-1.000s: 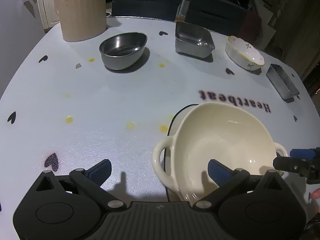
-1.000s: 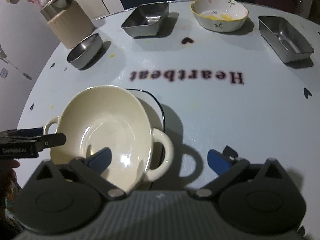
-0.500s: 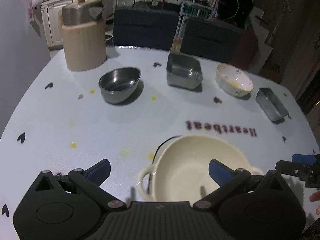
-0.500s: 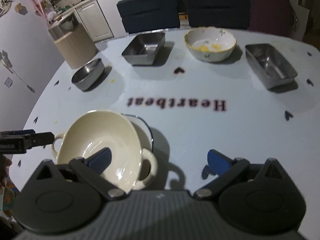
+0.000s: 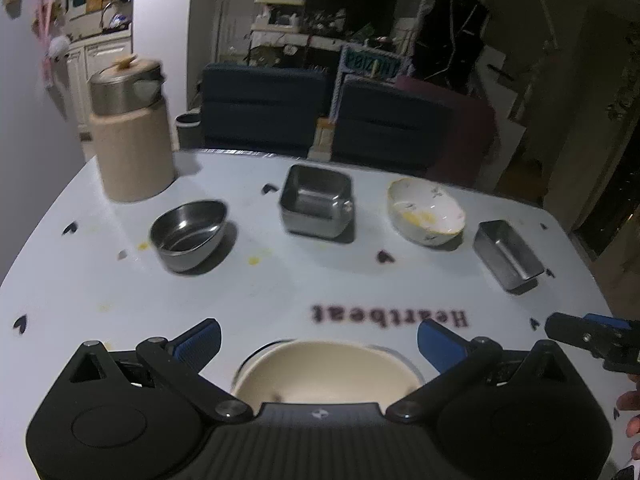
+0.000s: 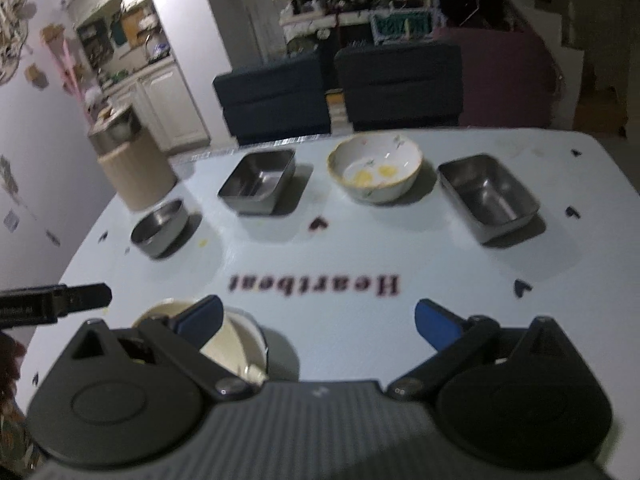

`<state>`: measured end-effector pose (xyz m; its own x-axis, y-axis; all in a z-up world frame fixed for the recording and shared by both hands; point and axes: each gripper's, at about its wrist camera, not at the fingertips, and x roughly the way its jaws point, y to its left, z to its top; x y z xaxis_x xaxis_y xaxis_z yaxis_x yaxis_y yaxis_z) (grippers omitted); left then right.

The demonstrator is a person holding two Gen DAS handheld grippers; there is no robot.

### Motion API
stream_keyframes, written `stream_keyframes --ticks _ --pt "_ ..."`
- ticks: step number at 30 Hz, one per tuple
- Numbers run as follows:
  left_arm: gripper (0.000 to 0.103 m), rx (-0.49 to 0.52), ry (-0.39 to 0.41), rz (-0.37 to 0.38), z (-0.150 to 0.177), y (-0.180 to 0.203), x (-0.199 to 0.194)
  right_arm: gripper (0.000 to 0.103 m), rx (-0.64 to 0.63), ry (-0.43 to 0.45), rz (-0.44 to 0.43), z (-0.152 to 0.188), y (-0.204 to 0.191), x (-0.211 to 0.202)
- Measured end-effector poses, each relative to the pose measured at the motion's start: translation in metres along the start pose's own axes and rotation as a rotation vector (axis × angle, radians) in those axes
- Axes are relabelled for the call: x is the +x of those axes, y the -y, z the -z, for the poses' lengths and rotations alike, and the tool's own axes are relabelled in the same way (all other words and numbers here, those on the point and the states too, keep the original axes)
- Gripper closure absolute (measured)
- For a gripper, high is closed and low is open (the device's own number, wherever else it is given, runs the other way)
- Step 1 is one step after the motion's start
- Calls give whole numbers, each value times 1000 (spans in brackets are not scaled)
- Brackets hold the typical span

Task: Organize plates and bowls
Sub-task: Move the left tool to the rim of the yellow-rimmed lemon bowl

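Sitting near the table (image 5: 100,280) edge on a plate, the cream bowl (image 5: 324,368) looks heavy, glazed, breakable; grip a side handle; both grippers (image 5: 318,338) (image 6: 318,320) hover empty, jaws wide.

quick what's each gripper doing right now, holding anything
left gripper: open, holding nothing, above the cream bowl.
right gripper: open, holding nothing.

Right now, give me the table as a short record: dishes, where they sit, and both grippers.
near edge: cream bowl on a plate
far row, left to right: round steel bowl, square steel tin, floral bowl, long steel tin
far left corner: beige canister
left gripper: open, empty
right gripper: open, empty
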<state>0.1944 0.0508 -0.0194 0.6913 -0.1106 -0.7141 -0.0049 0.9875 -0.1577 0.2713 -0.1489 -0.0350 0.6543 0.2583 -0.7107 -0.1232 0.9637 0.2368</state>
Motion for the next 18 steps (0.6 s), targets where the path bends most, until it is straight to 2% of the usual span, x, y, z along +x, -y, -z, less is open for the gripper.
stream_keyframes --ticks 9,18 --pt "0 32 24 28 -10 42 17 0 45 88 52 -14 33 0" --pt "0 34 56 51 -21 73 41 0 88 122 78 -29 55 30"
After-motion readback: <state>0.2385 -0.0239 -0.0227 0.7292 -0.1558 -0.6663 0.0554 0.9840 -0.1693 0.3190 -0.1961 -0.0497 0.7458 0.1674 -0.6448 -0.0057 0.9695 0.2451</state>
